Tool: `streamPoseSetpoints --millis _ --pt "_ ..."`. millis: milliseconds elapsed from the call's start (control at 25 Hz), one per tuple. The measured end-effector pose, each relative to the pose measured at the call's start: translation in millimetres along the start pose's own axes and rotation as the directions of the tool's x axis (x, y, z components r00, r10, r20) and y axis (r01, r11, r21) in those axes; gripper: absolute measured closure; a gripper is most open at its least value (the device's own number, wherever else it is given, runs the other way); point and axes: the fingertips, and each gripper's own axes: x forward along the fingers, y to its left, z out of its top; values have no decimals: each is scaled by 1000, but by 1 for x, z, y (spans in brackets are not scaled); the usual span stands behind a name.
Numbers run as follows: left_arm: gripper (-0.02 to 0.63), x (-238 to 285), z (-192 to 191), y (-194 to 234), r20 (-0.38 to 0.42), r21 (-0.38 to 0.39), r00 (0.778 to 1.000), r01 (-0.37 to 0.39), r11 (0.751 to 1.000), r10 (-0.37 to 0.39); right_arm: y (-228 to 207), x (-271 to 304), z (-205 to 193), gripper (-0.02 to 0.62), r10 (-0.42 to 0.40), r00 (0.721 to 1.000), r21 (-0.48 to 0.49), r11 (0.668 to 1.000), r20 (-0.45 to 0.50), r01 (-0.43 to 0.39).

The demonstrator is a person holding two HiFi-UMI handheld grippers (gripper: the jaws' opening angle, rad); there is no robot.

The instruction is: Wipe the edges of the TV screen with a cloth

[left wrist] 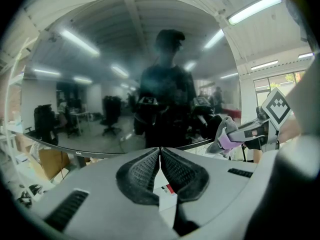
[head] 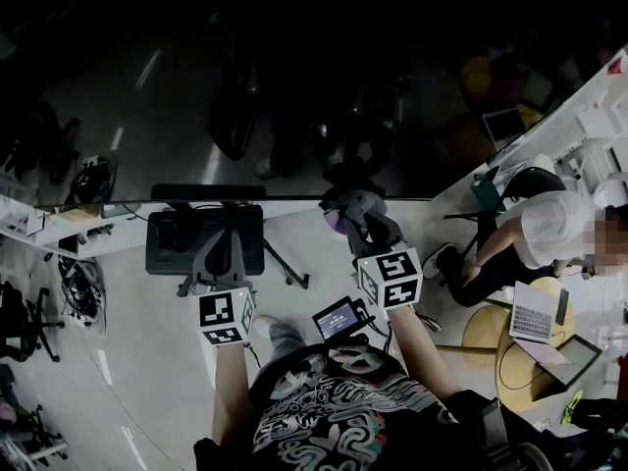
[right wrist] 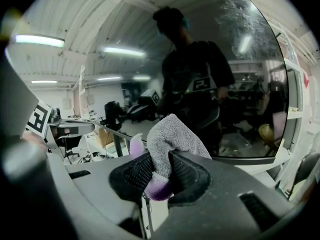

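Jaws of your R gripper (right wrist: 160, 165) clamp on grey-purple cloth (right wrist: 172, 136), which sits at bottom edge of TV screen (right wrist: 240, 74). Your L gripper (left wrist: 160, 153): jaws pressed together, nothing btwn them, pointing at the screen.

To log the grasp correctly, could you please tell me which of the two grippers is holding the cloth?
The right gripper: its jaws pinch the grey and purple cloth, while the left gripper is shut on nothing.

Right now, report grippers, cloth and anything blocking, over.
Left gripper shut, empty. Right gripper shut on cloth. Cloth by the TV screen bottom edge, contact unclear. Nothing seen in the way.
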Motion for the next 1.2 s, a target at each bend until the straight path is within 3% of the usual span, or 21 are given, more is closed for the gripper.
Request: streamPoseSetpoints --millis 1200 --pt "586 -36 -22 91 -28 -55 993 -114 992 112 79 48 14 500 78 997 -15 997 -10 -78"
